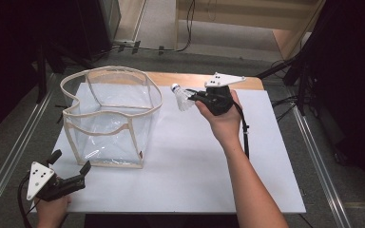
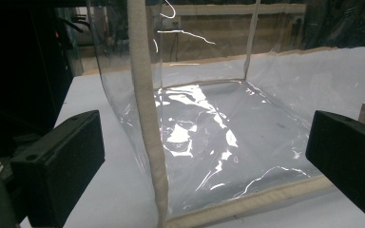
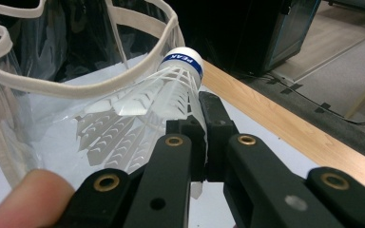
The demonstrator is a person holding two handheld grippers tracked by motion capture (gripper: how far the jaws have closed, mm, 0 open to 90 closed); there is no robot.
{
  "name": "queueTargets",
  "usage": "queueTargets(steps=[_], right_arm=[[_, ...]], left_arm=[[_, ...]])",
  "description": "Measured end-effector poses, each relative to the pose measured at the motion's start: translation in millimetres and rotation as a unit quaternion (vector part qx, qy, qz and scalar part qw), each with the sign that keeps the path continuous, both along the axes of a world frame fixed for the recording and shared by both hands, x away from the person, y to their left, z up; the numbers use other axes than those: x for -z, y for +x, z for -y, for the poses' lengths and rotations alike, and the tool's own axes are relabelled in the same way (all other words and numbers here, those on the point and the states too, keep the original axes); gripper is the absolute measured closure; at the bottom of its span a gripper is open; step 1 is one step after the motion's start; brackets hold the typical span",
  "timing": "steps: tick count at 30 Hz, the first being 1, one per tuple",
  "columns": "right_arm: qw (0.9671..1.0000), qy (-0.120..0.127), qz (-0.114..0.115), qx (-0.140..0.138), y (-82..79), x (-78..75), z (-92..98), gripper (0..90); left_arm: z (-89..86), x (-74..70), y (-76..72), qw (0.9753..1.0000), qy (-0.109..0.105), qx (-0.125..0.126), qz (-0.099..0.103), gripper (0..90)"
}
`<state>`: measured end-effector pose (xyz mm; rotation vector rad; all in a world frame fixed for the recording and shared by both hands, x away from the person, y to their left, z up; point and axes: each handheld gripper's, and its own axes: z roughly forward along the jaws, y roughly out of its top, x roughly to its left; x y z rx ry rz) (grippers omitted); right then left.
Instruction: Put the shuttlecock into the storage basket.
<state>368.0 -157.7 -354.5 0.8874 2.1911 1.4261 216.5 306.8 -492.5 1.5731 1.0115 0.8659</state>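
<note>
In the high view a white board (image 1: 185, 161) covers a wooden table (image 1: 204, 80). On its left part stands a clear plastic bag (image 1: 109, 116), boxy, its soft sheet walls edged with beige fabric binding and its mouth open upward. The left gripper (image 1: 69, 167) rests at the board's near left corner, held in the left hand (image 1: 52, 211); its two black jaws stand apart with nothing between them, and the bag's near lower corner lies just beyond their tips. The right gripper (image 1: 195, 96) is held by the right hand (image 1: 223, 121) over the far part of the board, its jaws clamped on a white shuttlecock (image 1: 181, 96) that sticks out past the jaw tips toward the bag's rim.

In the left gripper view the blocky matte black jaws rise wide apart at either side. Straight ahead between them is the bag (image 2: 209, 123) — glossy, wrinkled film with bright glints, a padded beige vertical seam nearer the left jaw, and a beige bottom hem running toward the right jaw.

In the right gripper view the jaws are pinched together on the shuttlecock's skirt (image 3: 138, 118) — white moulded plastic ribs in a feather pattern. Its rounded white cap (image 3: 183, 59), ringed by a blue band with lettering, points up beyond the jaw tips. The bag's beige rim (image 3: 100, 78) curves just behind it. A blurred fingertip (image 3: 24, 202) sits below the left jaw.
</note>
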Motion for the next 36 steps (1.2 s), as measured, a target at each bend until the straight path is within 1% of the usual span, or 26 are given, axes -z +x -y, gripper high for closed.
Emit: queueTargets(steps=[10, 14, 15, 20, 26, 29, 36], right_arm=[[1.0000, 0.003, 0.007, -0.007, 2.3, -9.2, -6.9, 87.5], [0.9999, 0.007, 0.010, -0.009, 2.7, -12.2, -10.4, 87.5], [0.9999, 0.005, 0.010, -0.010, 2.9, -12.9, -10.9, 87.6], [0.9998, 0.008, 0.011, -0.014, 4.0, -14.8, -17.2, 87.6], [0.9997, 0.006, 0.013, -0.021, 4.2, -18.6, -23.3, 87.6], [0.9996, 0.010, 0.015, -0.022, 3.6, -20.8, -25.5, 87.6], [0.9994, 0.011, 0.017, -0.028, 4.7, -21.7, -31.9, 87.5]], left_arm=[[0.2, 0.0, 0.0, 1.0000, 0.000, 0.000, 0.000, 0.0], [0.2, 0.0, 0.1, 1.0000, -0.001, 0.000, 0.001, 0.0], [0.2, 0.1, 0.1, 1.0000, -0.002, 0.000, 0.001, 0.0], [0.1, 0.0, 0.1, 1.0000, -0.001, 0.000, 0.001, 0.0], [-0.1, -0.1, 0.0, 1.0000, -0.002, 0.000, 0.000, 0.0], [0.0, -0.1, 0.0, 1.0000, -0.001, 0.001, 0.001, 0.0], [0.0, -0.1, 0.0, 1.0000, -0.001, 0.001, 0.001, 0.0]])
